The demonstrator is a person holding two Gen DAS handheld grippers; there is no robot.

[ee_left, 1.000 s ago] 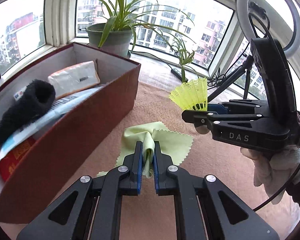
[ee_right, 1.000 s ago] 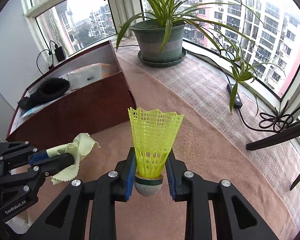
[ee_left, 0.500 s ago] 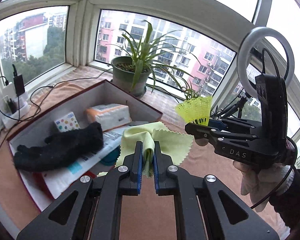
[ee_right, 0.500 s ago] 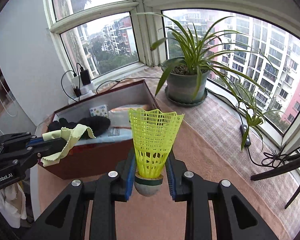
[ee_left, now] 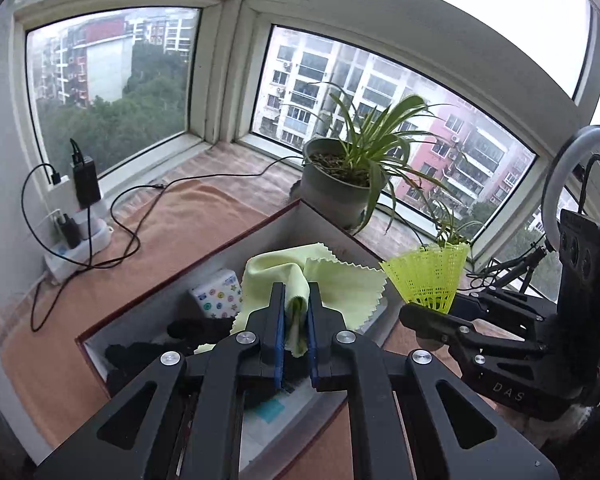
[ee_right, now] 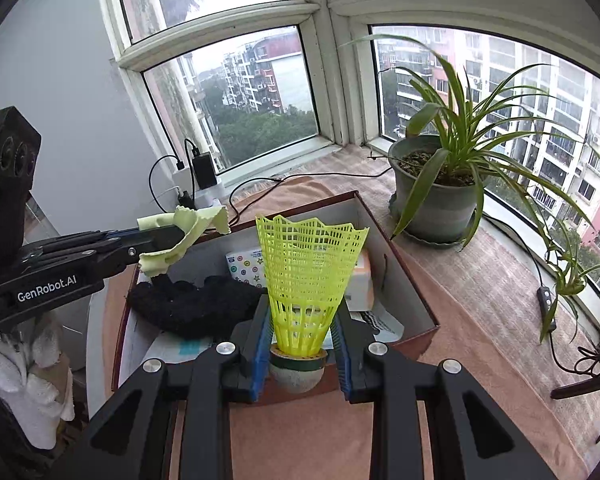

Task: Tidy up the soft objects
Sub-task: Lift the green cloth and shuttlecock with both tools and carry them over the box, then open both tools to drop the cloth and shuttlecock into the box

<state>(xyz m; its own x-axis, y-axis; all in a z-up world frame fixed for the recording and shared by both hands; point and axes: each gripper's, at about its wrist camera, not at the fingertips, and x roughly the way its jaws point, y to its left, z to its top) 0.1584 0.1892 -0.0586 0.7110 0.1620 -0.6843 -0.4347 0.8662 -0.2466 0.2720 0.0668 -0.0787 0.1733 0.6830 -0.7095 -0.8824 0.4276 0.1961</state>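
My left gripper [ee_left: 294,330] is shut on a pale green cloth [ee_left: 340,284] and holds it above the open brown box [ee_left: 204,264]. The cloth also shows in the right wrist view [ee_right: 180,236], over the box's left end. My right gripper [ee_right: 300,354] is shut on a yellow plastic shuttlecock [ee_right: 308,280], held near the box's front wall [ee_right: 416,340]; it also shows in the left wrist view [ee_left: 430,276]. Inside the box lie a black glove [ee_right: 196,304], a dotted tissue pack [ee_right: 244,266], an orange tissue pack [ee_right: 360,284] and papers.
A potted spider plant [ee_right: 440,196] stands on the sill right of the box. A power strip with chargers and cables [ee_left: 76,216] sits at the far left. A ring light [ee_left: 580,184] stands at the right. A tan cloth [ee_right: 460,360] covers the surface.
Both grippers have risen and moved toward the box. The green cloth is now over the box interior, and the shuttlecock has come to the box's near wall.
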